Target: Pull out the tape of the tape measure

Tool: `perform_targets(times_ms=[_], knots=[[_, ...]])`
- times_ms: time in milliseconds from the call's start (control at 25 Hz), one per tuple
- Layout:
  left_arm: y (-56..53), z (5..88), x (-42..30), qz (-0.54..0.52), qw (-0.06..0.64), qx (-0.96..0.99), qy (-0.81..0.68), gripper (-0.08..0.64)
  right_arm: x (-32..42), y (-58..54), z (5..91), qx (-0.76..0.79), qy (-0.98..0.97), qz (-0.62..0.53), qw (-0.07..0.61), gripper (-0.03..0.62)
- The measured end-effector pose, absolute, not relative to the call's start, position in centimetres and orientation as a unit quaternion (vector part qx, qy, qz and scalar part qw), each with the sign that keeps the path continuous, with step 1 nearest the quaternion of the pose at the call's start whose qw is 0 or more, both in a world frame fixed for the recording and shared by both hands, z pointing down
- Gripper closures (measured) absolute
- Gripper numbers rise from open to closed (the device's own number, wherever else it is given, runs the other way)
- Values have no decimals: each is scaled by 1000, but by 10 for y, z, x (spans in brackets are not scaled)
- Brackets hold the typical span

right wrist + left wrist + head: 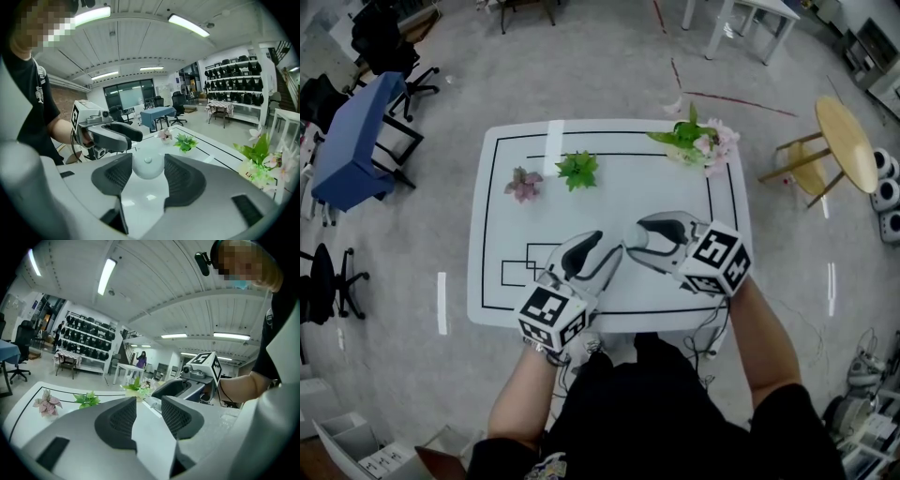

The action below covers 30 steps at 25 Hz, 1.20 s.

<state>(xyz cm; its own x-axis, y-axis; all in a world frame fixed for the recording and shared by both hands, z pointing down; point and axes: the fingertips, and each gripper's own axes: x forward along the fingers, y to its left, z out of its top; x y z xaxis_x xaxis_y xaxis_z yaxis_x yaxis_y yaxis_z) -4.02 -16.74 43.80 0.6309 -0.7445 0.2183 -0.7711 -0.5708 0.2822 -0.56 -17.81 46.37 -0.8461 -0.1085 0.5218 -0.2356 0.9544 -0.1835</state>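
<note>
White table (pixel 492 272), right gripper (pixel 148 178) and left gripper (pixel 148 413) held above it, tips close together.
Right gripper pinches the round white tape measure (pixel 147 164) between its pads, above the tabletop. Left gripper's jaws are spread with nothing between them. Small plants (pixel 577 170) at the table's far side.

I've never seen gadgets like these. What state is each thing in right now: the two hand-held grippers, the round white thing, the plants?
right gripper: jaws closed on the tape measure's sides
tape measure: held, no tape seen pulled out
left gripper: jaws apart, nothing between them
pink plant: upright on the table
green plant: upright on the table
flower bouquet: resting at the table's far right corner
</note>
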Motion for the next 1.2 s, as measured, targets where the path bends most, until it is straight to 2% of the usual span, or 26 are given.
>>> perform_targets(times_ms=[280,560,920,1200], knots=[[-156,430,-38,42,166,904,-392,422,-13,-162,448,70,-958,105,259,379],[-139,418,-28,35,153,930,-332,506,-15,-147,436,56,-957,97,266,379],[-129,411,-29,21,154,944,-290,531,-17,-139,431,52,-959,82,267,379],[-130,414,-37,33,154,938,-310,548,-21,-139,434,73,-953,76,285,379]])
